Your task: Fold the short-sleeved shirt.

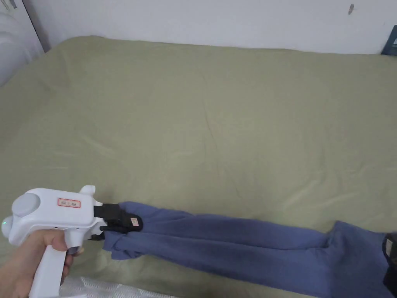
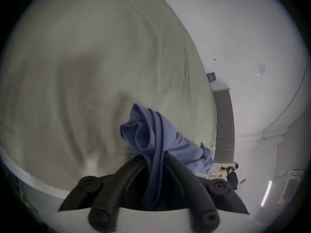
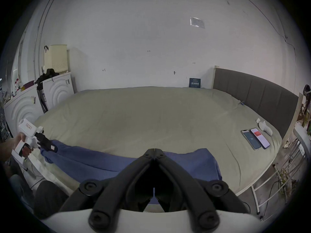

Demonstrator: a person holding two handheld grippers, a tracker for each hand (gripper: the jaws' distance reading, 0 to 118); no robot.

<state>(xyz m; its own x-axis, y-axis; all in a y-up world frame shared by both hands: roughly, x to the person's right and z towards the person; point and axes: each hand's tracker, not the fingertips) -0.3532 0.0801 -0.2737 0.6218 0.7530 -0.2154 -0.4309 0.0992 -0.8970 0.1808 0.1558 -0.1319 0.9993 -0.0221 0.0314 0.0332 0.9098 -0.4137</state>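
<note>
A blue short-sleeved shirt [image 1: 240,244] lies bunched into a long band along the near edge of the olive-green bed [image 1: 213,116]. My left gripper [image 1: 133,223], held in a hand at the lower left, is shut on the shirt's left end. In the left gripper view the cloth [image 2: 143,135] is gathered between the left gripper's [image 2: 156,157] jaws. My right gripper [image 1: 389,248] sits at the shirt's right end, at the frame edge. In the right gripper view the right gripper [image 3: 154,150] has its jaws together over the shirt [image 3: 87,162], with no cloth visible between the tips. The left gripper [image 3: 52,148] appears far left there.
Two phones [image 3: 255,139] and a small white object [image 3: 265,129] lie on the bed's right side near the grey headboard [image 3: 252,88]. White cabinets [image 3: 25,108] stand left of the bed. A dark book [image 1: 390,40] leans on the far wall.
</note>
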